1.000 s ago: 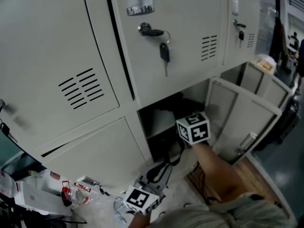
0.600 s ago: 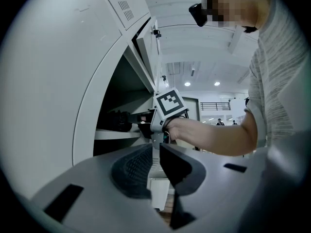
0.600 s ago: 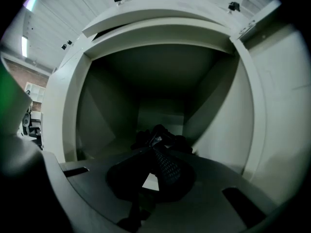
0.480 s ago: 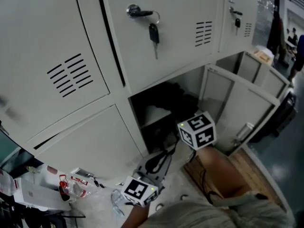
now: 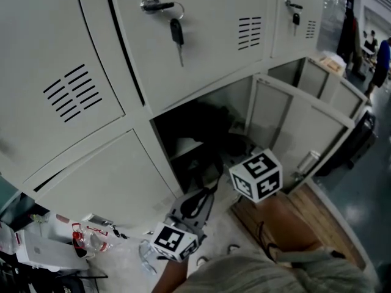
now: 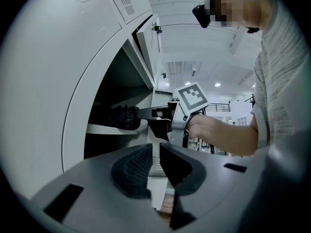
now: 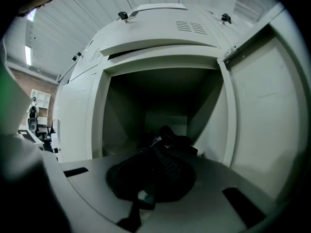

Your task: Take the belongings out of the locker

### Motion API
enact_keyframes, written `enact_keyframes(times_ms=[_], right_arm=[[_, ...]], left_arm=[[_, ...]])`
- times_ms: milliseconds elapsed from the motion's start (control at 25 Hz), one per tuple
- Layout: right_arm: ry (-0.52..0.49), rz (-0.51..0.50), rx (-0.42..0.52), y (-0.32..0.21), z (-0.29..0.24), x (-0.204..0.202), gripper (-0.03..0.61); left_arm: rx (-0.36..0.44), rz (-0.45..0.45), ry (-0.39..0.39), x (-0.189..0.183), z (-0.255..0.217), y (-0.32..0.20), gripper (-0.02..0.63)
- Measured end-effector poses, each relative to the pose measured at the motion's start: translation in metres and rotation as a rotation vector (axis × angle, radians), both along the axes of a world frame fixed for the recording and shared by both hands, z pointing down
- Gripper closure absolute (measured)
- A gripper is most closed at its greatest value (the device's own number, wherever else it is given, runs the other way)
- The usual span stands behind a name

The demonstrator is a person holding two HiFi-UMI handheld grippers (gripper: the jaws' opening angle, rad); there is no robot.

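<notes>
Right gripper [image 7: 156, 155] clenched on a dark bundle [image 7: 179, 141] at the open locker [image 7: 160, 57]; left gripper [image 6: 156, 160] closed, empty

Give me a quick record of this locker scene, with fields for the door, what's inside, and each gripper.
locker door: swung open
inside: black bundle at the shelf edge
right gripper: jaws together, tips at the black bundle; whether it is pinched cannot be told
left gripper: jaws together, nothing between them, outside the locker
</notes>
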State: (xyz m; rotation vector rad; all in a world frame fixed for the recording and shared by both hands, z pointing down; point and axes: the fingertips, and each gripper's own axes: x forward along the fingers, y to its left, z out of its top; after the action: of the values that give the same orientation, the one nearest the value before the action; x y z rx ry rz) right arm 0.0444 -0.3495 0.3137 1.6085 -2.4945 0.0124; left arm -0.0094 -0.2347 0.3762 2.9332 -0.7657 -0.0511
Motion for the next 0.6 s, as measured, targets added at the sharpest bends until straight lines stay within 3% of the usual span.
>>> enact_keyframes(times_ms=[240, 600], right_arm=[[-0.004, -0.023, -0.008, 0.015, 0.0, 0.0, 0.574], [0.028, -0.055, 0.005, 0.026, 0.0, 0.003, 0.574]], left_arm=[[0.024, 0.013, -0.027, 0.002, 0.006, -0.004, 0.583], [-0.001, 0.006, 0.018, 0.012, -0.005, -0.008, 0.583]])
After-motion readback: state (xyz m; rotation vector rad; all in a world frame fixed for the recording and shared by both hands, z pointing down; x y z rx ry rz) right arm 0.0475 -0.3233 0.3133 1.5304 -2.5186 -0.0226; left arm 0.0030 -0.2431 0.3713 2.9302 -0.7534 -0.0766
